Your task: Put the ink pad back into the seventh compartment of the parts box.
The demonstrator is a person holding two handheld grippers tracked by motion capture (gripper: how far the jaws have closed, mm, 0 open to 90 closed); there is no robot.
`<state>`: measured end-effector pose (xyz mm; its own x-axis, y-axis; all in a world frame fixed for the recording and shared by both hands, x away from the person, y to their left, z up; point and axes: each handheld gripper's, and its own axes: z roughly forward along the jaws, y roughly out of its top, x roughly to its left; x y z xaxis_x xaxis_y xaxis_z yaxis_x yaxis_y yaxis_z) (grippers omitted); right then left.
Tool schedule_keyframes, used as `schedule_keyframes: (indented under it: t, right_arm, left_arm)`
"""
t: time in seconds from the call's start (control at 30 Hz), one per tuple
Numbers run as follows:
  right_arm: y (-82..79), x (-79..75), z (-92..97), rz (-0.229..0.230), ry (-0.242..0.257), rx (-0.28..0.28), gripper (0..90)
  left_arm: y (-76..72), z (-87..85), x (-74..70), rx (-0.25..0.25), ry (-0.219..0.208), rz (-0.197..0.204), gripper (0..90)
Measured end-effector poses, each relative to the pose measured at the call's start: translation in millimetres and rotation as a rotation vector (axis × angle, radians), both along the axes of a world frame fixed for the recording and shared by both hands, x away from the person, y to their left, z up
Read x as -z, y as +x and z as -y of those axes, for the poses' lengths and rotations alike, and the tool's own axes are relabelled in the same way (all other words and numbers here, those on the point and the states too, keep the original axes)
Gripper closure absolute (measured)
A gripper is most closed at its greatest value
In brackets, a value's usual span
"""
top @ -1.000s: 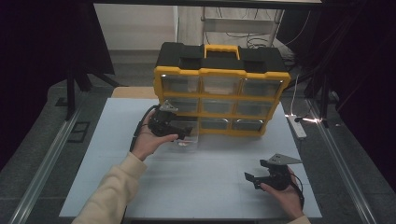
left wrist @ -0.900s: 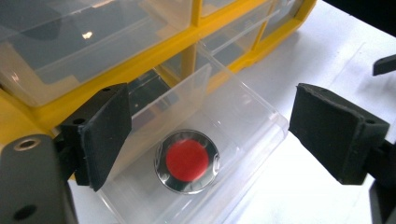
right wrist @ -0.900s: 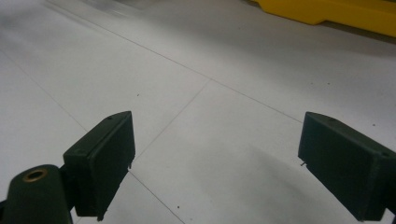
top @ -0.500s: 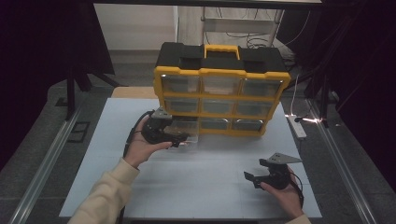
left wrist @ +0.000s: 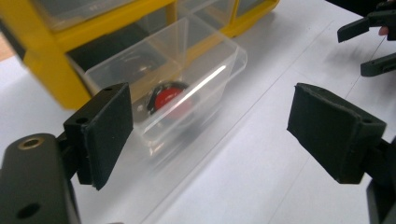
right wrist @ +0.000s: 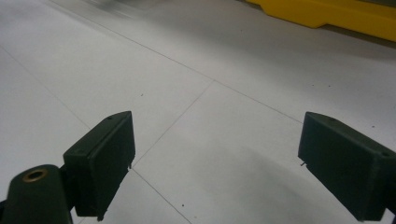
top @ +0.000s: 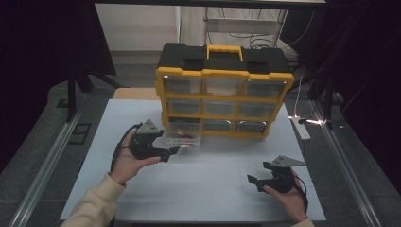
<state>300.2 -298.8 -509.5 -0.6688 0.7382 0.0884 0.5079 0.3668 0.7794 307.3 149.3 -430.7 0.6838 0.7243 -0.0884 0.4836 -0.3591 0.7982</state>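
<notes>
Left gripper [top: 172,152]: drawn back from the organizer [top: 222,90] toward the worktop's near edge; jaws now spread wide, free of the drawer.
Clear drawer [top: 183,135]: no longer gripped; now stands pulled part-way out of the bottom-left slot.
Left hand [top: 125,163]: shifted nearer the worktop's front-left corner.

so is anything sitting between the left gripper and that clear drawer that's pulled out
Nothing visible does. The left gripper is open just in front of the clear drawer, with bare white table between its jaws and the drawer's front.
</notes>
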Motion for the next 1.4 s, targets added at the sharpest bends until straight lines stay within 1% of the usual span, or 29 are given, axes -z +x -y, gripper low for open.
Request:
schedule_keyframes:
  t: [0.1,0.23,0.43,0.53,0.6,0.63,0.7,0.73,0.8,0.93,1.07,1.27,1.4]
  right_arm:
    - [-0.4,0.0,-0.4,0.0,0.0,0.002,11.2]
    - [1.4,0.3,-1.2,-0.003,0.006,0.0,11.1]
    - [2.2,0.7,-2.8,-0.006,0.006,-0.002,11.1]
    - [2.2,0.6,-2.5,-0.005,0.007,0.0,11.1]
    - [2.2,0.6,-2.5,-0.004,0.007,0.002,11.1]
    - [2.0,0.5,-2.6,-0.004,0.008,0.002,11.1]
    - [1.9,0.5,-2.9,-0.005,0.009,0.001,11.1]
    - [1.9,0.6,-3.0,-0.003,0.006,-0.001,11.1]
    - [2.2,0.6,-3.1,-0.003,0.006,-0.002,11.1]
    - [3.9,1.0,-3.1,-0.003,0.004,-0.002,11.1]
    - [2.9,0.8,-2.5,-0.002,0.004,-0.005,11.1]
    - [2.0,1.0,-1.5,-0.001,0.0,-0.002,11.1]
    - [2.4,1.4,-0.6,-0.004,0.006,-0.001,11.1]
  left_arm:
    - [-8.6,-9.0,4.9,-0.012,0.001,0.016,15.8]
    - [-19.8,-22.5,13.8,-0.04,0.003,0.019,15.8]
    - [-37.5,-45.4,37.2,-0.089,-0.005,-0.016,15.8]
    - [-44.8,-56.5,51.7,-0.11,-0.01,-0.045,15.7]
    - [-46.9,-63.4,60.0,-0.129,-0.013,-0.06,15.7]
    - [-47.6,-66.3,63.4,-0.145,-0.013,-0.062,15.6]
    - [-47.5,-72.1,68.9,-0.157,-0.025,-0.065,15.6]
    - [-47.5,-74.0,71.4,-0.162,-0.023,-0.068,15.6]
    - [-47.1,-75.8,75.4,-0.167,-0.01,-0.071,15.5]
    - [-43.4,-75.2,78.2,-0.172,0.008,-0.061,15.3]
    - [-41.4,-74.7,79.2,-0.175,0.011,-0.052,15.2]
    - [-40.6,-74.0,80.6,-0.17,0.016,-0.055,14.9]
    - [-40.3,-73.7,80.8,-0.17,0.012,-0.061,14.8]
